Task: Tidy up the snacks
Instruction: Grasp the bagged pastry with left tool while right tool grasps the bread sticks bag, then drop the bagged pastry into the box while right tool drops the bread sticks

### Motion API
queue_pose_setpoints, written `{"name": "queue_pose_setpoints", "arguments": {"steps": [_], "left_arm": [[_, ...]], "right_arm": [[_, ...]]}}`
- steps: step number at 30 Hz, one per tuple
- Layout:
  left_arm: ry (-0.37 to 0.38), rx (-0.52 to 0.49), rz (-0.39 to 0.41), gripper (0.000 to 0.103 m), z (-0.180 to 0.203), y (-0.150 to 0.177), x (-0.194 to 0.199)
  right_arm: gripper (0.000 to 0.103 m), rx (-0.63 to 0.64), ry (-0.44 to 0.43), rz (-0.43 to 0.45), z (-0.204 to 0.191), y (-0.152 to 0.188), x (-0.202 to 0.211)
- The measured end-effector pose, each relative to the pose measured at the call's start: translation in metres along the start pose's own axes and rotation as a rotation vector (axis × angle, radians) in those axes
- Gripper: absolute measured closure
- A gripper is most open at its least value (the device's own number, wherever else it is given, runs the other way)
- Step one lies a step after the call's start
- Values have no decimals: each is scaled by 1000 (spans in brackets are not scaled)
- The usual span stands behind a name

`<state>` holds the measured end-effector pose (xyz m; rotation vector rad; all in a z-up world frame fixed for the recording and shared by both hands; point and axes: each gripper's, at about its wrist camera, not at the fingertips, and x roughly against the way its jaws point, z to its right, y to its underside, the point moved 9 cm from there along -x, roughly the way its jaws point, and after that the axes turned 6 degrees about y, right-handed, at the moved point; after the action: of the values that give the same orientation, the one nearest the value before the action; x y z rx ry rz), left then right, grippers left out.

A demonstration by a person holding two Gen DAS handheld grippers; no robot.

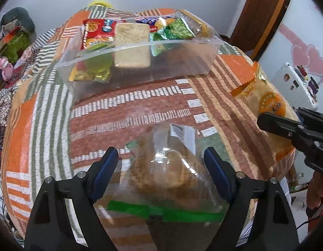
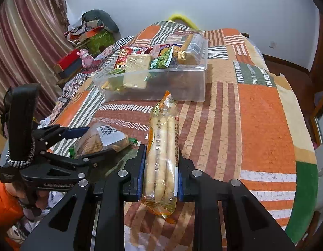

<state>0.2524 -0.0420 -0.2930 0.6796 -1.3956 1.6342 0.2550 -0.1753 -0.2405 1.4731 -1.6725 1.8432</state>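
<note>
A clear plastic bin (image 1: 195, 67) (image 2: 182, 87) stands on the patchwork bedspread, holding several snack packets. My left gripper (image 1: 161, 163) is open, its blue pads either side of a clear bag of brown cakes (image 1: 172, 167) lying on the bed; the same bag shows in the right wrist view (image 2: 103, 140) between the left gripper's jaws (image 2: 94, 140). My right gripper (image 2: 160, 171) is shut on an orange-edged packet of pale stick biscuits (image 2: 161, 146), held upright above the bed. That packet shows in the left wrist view (image 1: 266, 104) at the right.
The bedspread (image 2: 255, 125) stretches right of the bin. A heap of boxes, clothes and a pink toy (image 2: 85, 57) lies at the far left. A curtain (image 2: 21, 52) hangs left. A white suitcase (image 1: 297, 83) stands at the right.
</note>
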Motion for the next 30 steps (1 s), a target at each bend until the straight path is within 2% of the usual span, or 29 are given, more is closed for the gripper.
{"name": "queue_pose_setpoints", "arguments": {"steps": [1,3,9,16,30], "left_arm": [[9,-3,-7,32,1,1,-3],[2,-15,-14,42,1,1,-7],[21,-28,41,49,1,-7,5],[15,-29,122,50,-9,-33,32],[-1,-20,271,50,-34,-94,75]], "right_arm": [[81,-2,0,2,0,-2,0],[81,-3,3,6,0,-2,1],[81,-8,3,20,-2,-9,1],[81,-2,3,48,-7,-25,2],[81,14,-7,133,-19,-82,0]]}}
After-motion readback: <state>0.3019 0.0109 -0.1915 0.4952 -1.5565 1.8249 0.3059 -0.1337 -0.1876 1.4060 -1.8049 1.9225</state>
